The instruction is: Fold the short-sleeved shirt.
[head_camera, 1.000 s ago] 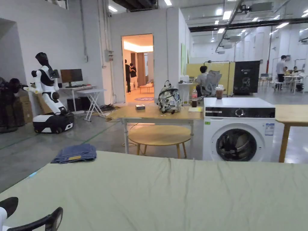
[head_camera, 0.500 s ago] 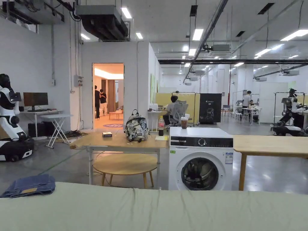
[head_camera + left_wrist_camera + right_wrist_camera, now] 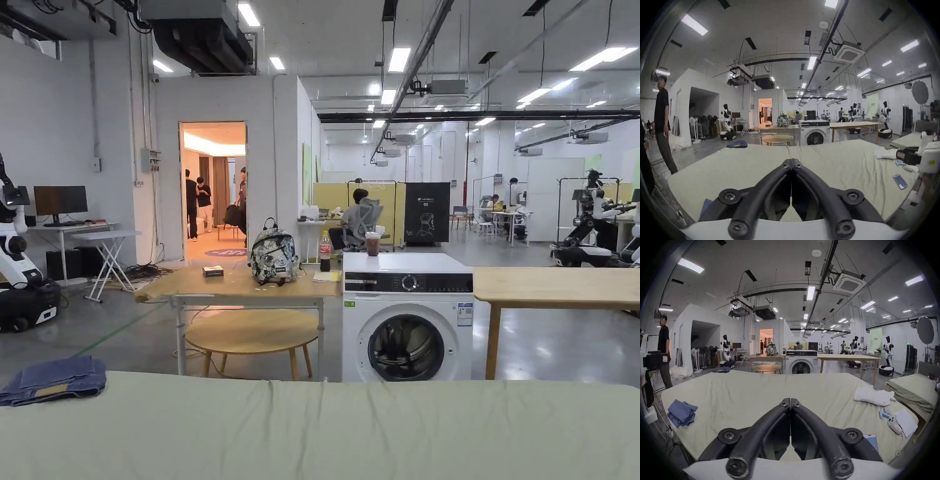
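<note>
Left hand-held gripper (image 3: 791,160): black jaws closed tip to tip, nothing between them, held above the pale green sheet-covered bed (image 3: 753,162). Right hand-held gripper (image 3: 790,399): black jaws likewise pressed together, empty, over the same bed.

Crumpled blue short-sleeved shirt (image 3: 681,413) lies at the bed's left edge in the right gripper view, well apart from both grippers. Rumpled white cloth (image 3: 873,396) sits toward the bed's right side; near it small blue cylinders (image 3: 884,413), a white controller (image 3: 894,425), a flat white sheet (image 3: 906,421).

Folded blue denim garment (image 3: 53,380) rests on the bed's far left corner. Beyond the bed: white front-loading washing machine (image 3: 406,319), round wooden low table (image 3: 253,331).
</note>
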